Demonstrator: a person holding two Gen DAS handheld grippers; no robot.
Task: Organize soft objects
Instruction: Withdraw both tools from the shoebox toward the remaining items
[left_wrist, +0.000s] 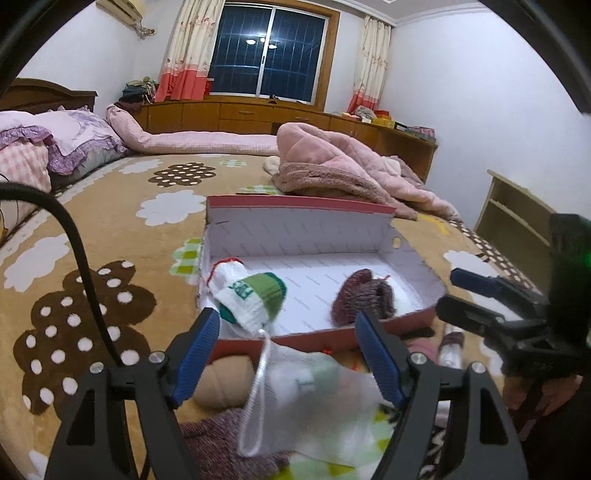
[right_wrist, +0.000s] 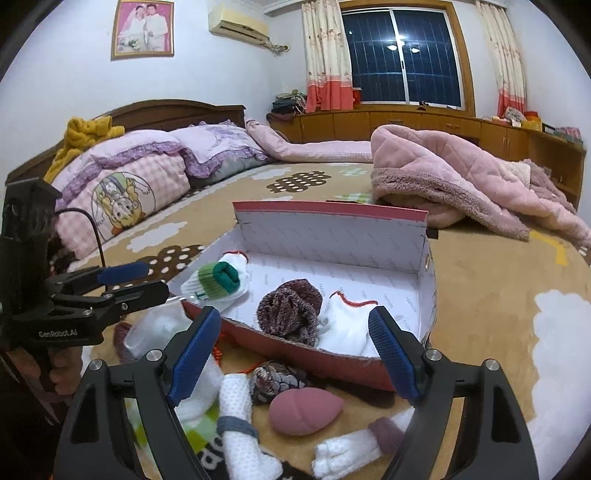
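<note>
Both our left gripper (left_wrist: 286, 354) and right gripper (right_wrist: 295, 354) stand spread wide, pinching nothing. We see three rolled knit socks lying inside the red-edged cardboard box (right_wrist: 332, 225).

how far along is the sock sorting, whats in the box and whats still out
Done: three bundles lie in the box: the white-green roll, maroon roll and white pair. In hand: nothing; left gripper and right gripper are open. Left: the pink roll, white socks and others lie outside the box.
</note>
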